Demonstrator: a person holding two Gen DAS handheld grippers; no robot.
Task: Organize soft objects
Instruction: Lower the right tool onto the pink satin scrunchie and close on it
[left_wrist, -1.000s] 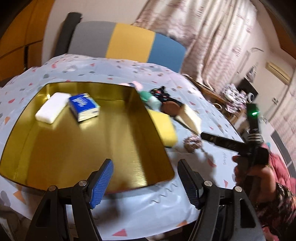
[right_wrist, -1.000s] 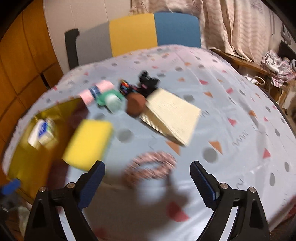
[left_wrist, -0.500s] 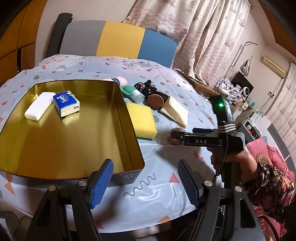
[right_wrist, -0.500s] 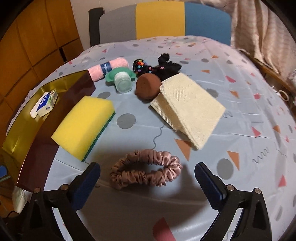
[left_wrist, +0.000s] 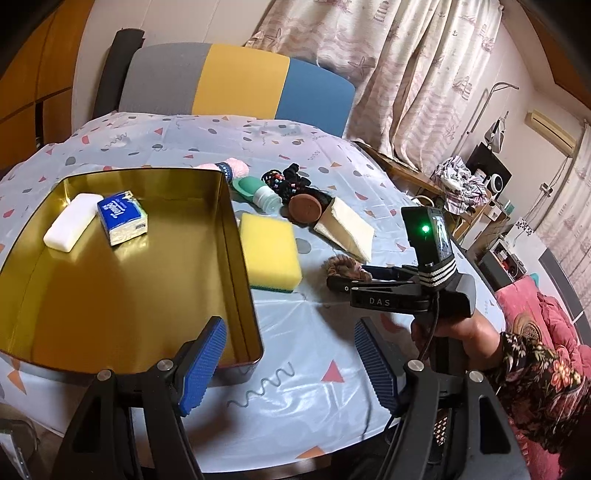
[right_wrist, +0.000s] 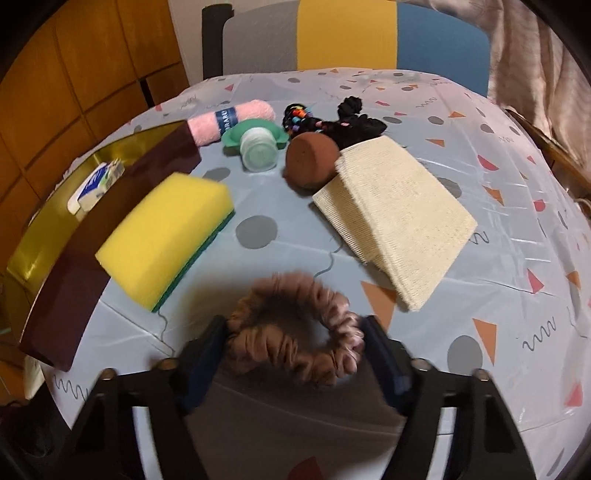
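A dusty-pink scrunchie (right_wrist: 291, 343) (left_wrist: 343, 266) lies on the patterned tablecloth. My right gripper (right_wrist: 295, 347) (left_wrist: 334, 282) has come down over it. The jaws are closing with the scrunchie between them, and the blue pads touch its two sides. My left gripper (left_wrist: 288, 365) hangs open over the near right corner of the gold tin (left_wrist: 110, 295) and holds nothing. In the tin lie a white bar (left_wrist: 70, 227) and a blue tissue pack (left_wrist: 123, 218). A yellow sponge (right_wrist: 166, 232) rests beside the tin wall (right_wrist: 110, 206).
Behind the scrunchie are a folded cream cloth (right_wrist: 395, 214), a brown puff (right_wrist: 310, 162), a green bottle (right_wrist: 258, 147), a pink towel roll (right_wrist: 229, 120) and black hair ties (right_wrist: 332, 118). A chair (left_wrist: 236, 85) stands at the far edge. A person's hand (left_wrist: 454, 332) holds the right gripper.
The right gripper has sunk onto the scrunchie and its jaws have narrowed from wide apart to the scrunchie's sides. The left gripper has drifted slightly and stays open.
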